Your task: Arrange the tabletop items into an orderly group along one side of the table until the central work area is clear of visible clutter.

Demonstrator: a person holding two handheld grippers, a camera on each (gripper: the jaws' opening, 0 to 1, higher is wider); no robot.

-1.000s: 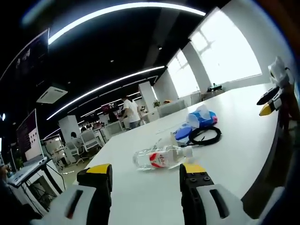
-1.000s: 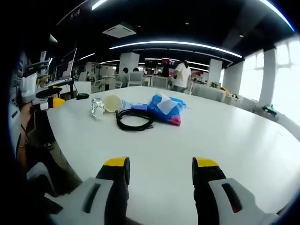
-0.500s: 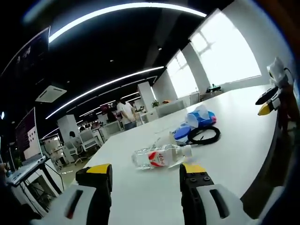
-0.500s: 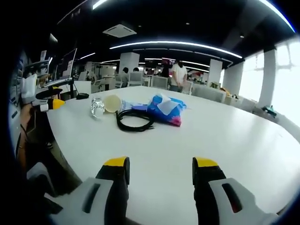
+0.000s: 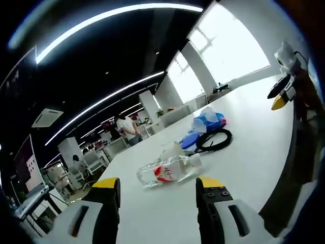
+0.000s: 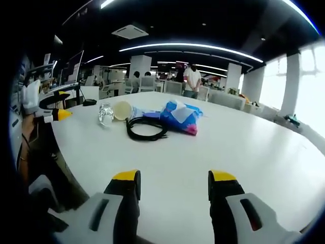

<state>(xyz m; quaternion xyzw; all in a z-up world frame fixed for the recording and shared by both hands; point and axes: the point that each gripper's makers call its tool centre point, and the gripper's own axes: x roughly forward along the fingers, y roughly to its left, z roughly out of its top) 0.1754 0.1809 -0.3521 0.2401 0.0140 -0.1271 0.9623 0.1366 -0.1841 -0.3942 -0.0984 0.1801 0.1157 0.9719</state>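
A clear plastic bottle (image 5: 166,172) with a red label lies on its side on the white table (image 5: 254,152). Beyond it sit a blue tissue pack (image 5: 208,121), a coiled black cable (image 5: 213,140) and a pale cup (image 5: 174,150). My left gripper (image 5: 158,186) stands open just short of the bottle, nothing between its jaws. In the right gripper view the same bottle (image 6: 105,115), cup (image 6: 122,111), cable (image 6: 145,128) and tissue pack (image 6: 179,117) cluster at the far left of the table. My right gripper (image 6: 172,179) is open over bare tabletop, well short of them.
The right gripper (image 5: 283,91) shows at the far right of the left gripper view, the left gripper (image 6: 43,104) at the left edge of the right gripper view. Office desks, chairs and a standing person (image 6: 191,81) lie beyond the table.
The left gripper view has tilted and shifted slightly, so the bottle and other items sit a little lower and left. The person in the background has walked on. The right gripper view is nearly unchanged.
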